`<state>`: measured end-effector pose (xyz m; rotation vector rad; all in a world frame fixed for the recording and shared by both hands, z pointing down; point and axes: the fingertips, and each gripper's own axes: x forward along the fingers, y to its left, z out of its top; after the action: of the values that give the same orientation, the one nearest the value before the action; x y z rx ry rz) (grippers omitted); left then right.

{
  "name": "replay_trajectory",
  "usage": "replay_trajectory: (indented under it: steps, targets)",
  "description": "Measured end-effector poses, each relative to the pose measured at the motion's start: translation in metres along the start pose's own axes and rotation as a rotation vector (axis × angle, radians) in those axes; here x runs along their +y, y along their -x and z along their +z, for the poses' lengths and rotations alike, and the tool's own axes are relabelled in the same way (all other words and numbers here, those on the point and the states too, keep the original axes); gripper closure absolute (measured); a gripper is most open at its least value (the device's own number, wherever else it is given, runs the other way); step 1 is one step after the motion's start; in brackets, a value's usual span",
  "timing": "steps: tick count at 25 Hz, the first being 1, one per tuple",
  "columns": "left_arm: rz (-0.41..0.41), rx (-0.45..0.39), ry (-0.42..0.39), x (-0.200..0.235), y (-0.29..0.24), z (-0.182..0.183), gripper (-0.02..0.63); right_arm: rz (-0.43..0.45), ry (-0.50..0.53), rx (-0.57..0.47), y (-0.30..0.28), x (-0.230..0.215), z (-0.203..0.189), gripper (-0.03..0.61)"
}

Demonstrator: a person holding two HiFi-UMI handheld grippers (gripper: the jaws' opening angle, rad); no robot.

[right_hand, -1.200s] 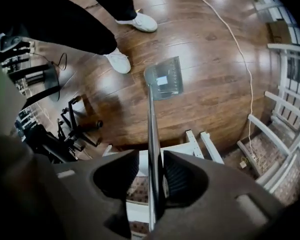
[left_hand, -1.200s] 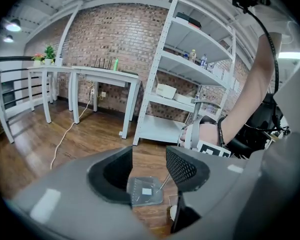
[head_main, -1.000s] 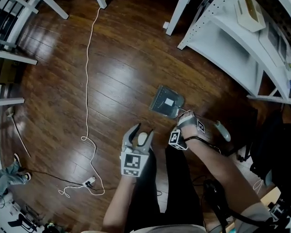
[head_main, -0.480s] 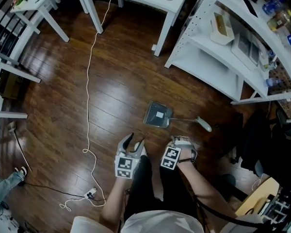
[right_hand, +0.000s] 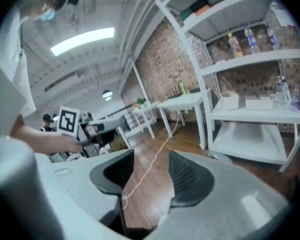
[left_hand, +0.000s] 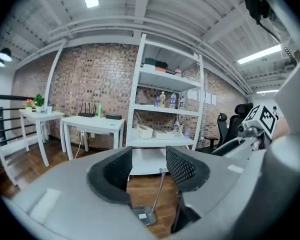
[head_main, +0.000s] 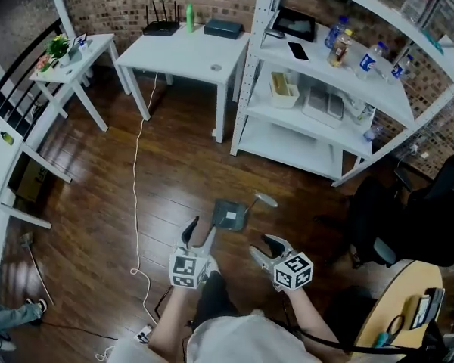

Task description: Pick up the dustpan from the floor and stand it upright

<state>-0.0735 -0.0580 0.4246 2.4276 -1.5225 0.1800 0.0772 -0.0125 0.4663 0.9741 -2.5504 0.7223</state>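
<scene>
The grey dustpan (head_main: 228,215) stands on the wooden floor with its pan down and its thin handle (head_main: 263,200) rising up and to the right. Nothing holds it. My left gripper (head_main: 200,233) hangs just in front of it, open and empty. In the left gripper view the dustpan (left_hand: 143,215) shows low between the jaws of the left gripper (left_hand: 147,169), well beyond them. My right gripper (head_main: 268,248) is to the right of the pan, open, with nothing between its fingers. In the right gripper view the right gripper (right_hand: 150,171) frames only floor.
A white shelf unit (head_main: 325,74) with bottles and boxes stands behind the dustpan. A white desk (head_main: 185,51) is at the back, a side table (head_main: 68,59) at left. A white cable (head_main: 136,180) runs along the floor. A black office chair (head_main: 408,218) is at right.
Both grippers have risen and drawn back from the dustpan. The right gripper, earlier at the handle, has let go. The head view has lifted from the floor to the shelves and desk.
</scene>
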Motion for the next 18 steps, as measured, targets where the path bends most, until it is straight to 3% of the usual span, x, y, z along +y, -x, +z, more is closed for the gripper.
replay_trajectory:
  steps: [3,6,9,11,13,18]
  targets:
    - [-0.005,-0.07,-0.055,-0.052,0.036,0.032,0.38,-0.008,0.077,-0.235,0.069,0.028,0.041,0.373]
    - [0.011,-0.126,-0.066,-0.123,0.085,0.051,0.379,-0.1,0.205,-0.376,0.154,0.056,0.056,0.265]
    - [-0.005,-0.164,-0.045,-0.208,0.13,0.06,0.371,-0.19,0.301,-0.404,0.235,0.074,0.05,0.222]
    - [-0.017,-0.169,-0.052,-0.247,0.16,0.065,0.367,-0.238,0.289,-0.411,0.27,0.084,0.044,0.222]
    - [-0.02,-0.176,-0.076,-0.271,0.187,0.072,0.365,-0.283,0.271,-0.427,0.297,0.094,0.044,0.223]
    - [-0.013,-0.246,-0.118,-0.286,0.217,0.09,0.364,-0.39,0.353,-0.463,0.336,0.113,0.058,0.227]
